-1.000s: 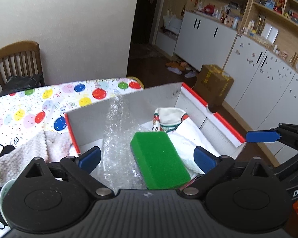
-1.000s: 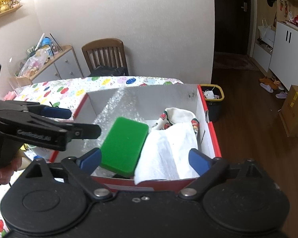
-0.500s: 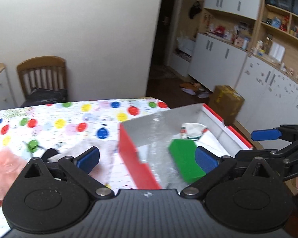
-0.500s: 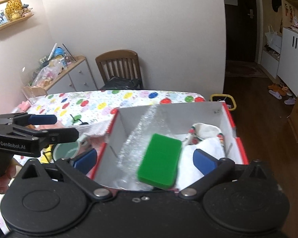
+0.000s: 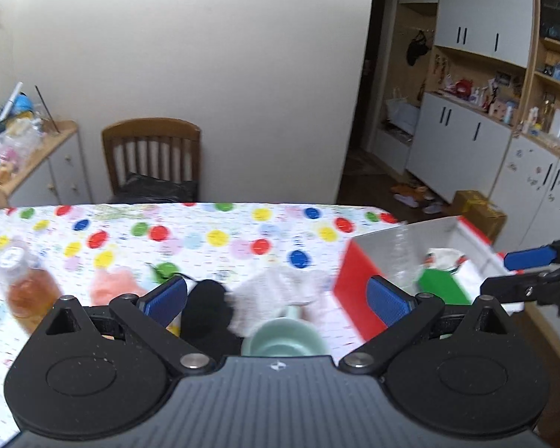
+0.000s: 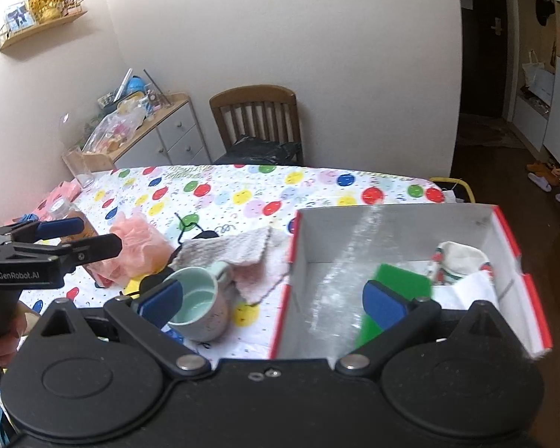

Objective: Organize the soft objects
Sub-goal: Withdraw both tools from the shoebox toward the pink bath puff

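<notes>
at the far left of the polka-dot tablecloth (image 6: 220,194) a capped bottle of amber liquid (image 5: 28,285) is seen, hard and not part of the sorting. next to it a pink fluffy cloth (image 6: 140,248) lies crumpled; it is judged light and limp, best pinched at a raised fold near its middle. the left gripper (image 5: 276,295) is held above the table with its jaws spread wide and nothing between them. ahead of it a black soft item (image 5: 207,310) is partly hidden by the gripper body, and what it is cannot be told. just right of that a white-and-pink knitted towel (image 6: 242,252) is spread flat, one edge draped against a pale green mug (image 6: 199,304); the towel is judged floppy and slightly heavier, so a grip at a free corner away from the breakable mug is advised. further right stands the red-edged cardboard box (image 6: 392,224), in which a sheet of bubble wrap (image 6: 336,291), a green sponge (image 6: 401,283), a white cloth (image 6: 470,291) and a patterned sock (image 6: 461,259) are already gathered. the sponge is judged springy and easy to squeeze. the right gripper (image 6: 272,300) is poised over the box's near left corner, its jaws likewise wide apart and holding nothing.
</notes>
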A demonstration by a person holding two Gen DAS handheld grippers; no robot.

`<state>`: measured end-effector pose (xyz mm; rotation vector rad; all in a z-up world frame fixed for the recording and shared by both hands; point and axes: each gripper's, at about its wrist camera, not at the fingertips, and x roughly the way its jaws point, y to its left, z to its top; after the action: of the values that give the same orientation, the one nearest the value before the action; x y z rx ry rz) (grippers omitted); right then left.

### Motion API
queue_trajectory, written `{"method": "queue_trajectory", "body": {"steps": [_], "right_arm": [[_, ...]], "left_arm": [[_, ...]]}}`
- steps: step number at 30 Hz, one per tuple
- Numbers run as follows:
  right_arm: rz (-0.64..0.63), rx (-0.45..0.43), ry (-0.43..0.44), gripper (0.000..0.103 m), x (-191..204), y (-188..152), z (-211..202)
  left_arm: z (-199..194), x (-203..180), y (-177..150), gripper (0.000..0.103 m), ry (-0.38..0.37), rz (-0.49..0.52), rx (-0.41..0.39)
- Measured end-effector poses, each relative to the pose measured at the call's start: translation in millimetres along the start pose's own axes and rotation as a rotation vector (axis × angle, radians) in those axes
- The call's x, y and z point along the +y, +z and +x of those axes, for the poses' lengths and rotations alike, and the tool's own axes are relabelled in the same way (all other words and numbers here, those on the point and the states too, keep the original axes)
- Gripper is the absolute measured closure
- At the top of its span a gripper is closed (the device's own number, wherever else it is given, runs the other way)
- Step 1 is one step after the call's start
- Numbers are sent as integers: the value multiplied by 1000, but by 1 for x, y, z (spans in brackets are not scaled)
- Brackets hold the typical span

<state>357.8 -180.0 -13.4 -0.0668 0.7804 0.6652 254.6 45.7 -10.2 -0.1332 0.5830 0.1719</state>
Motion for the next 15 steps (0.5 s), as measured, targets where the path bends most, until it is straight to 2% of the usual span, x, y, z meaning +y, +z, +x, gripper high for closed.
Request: {"method": "queue_trajectory", "body": {"steps": [7,11,15], "right_arm": [[-8,40,14,0,34,13,32],[-18,63,18,0,54,24,54],[-18,95,17,1,69,34,80]], "left_arm": [[10,39,-11,0,44,39,5],[26,55,-17,0,86,73,10],[47,70,-21,0,112,66,29]]}}
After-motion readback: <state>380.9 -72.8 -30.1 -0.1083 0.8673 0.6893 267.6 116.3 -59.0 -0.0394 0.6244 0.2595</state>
